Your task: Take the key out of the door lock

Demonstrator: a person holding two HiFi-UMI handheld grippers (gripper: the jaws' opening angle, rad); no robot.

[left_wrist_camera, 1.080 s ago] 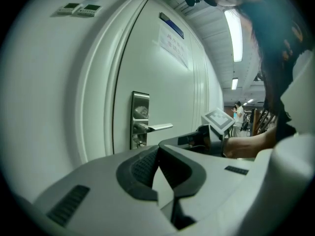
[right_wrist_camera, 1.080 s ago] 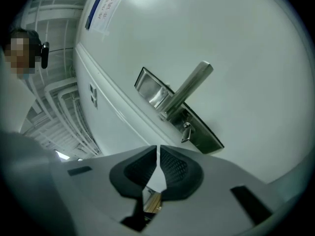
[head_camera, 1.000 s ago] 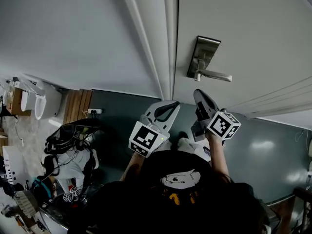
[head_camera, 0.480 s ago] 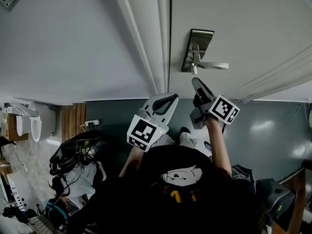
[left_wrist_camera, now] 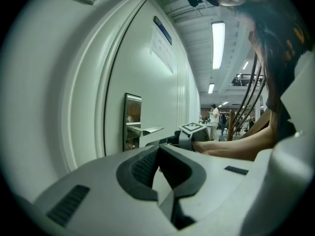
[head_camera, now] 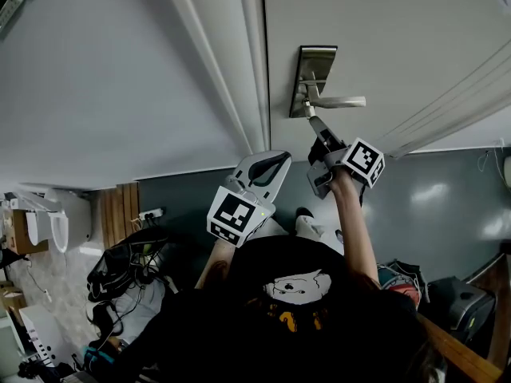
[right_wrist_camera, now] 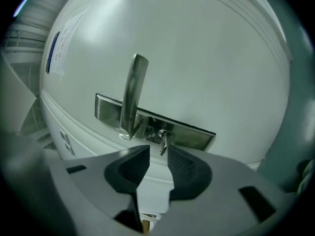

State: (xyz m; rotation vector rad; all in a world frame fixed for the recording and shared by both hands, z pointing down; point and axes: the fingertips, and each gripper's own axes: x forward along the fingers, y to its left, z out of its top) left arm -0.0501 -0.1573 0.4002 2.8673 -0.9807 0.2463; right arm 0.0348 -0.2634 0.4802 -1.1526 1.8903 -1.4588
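Since a second ago my right gripper (head_camera: 315, 128) has climbed from below the handle (head_camera: 339, 101) up to the lock plate (head_camera: 315, 66). Its jaws stand apart, and in the right gripper view the key (right_wrist_camera: 163, 142) still sits in the lock, its lower end at the gap between their tips but not yet pinched. I judge the approach about done; the grip and the pull are left. My left gripper (head_camera: 267, 170) hangs low beside the door (head_camera: 399, 38), closed on nothing.

Key (right_wrist_camera: 163, 142) in lock plate (right_wrist_camera: 194, 134) beside lever handle (right_wrist_camera: 132, 95), just before right claw (right_wrist_camera: 157, 151)
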